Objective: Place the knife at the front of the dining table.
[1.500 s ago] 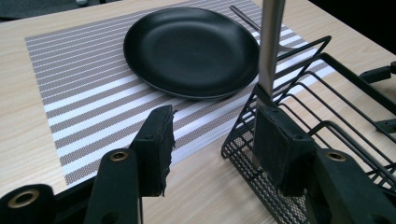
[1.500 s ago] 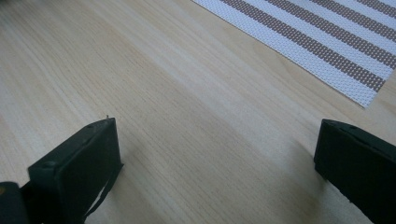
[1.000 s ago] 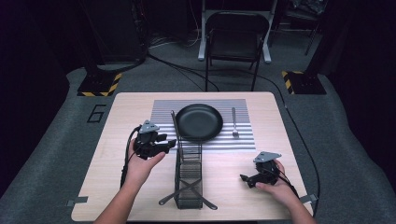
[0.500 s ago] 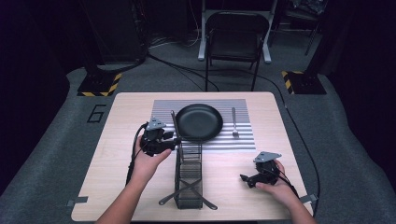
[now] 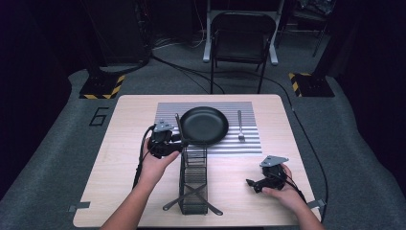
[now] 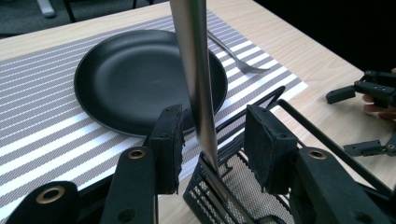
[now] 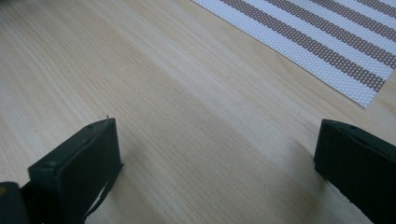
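Left gripper view showed the knife (image 6: 198,88) standing upright between the left gripper (image 6: 215,135), whose spread jaws were closing, not yet touching.

Black plate (image 5: 204,125) on a placemat (image 5: 167,111) striped grey and white, brownish stripes up close. Silver fork (image 5: 240,126), silver metal utensil handle (image 6: 195,74). Black wire-mesh caddy (image 5: 194,179). Table (image 5: 119,143) light wood grain. Both grippers black: left gripper (image 6: 212,140), right gripper (image 5: 250,182). Floor grey carpet, yellow-black hazard stripes (image 5: 103,88).
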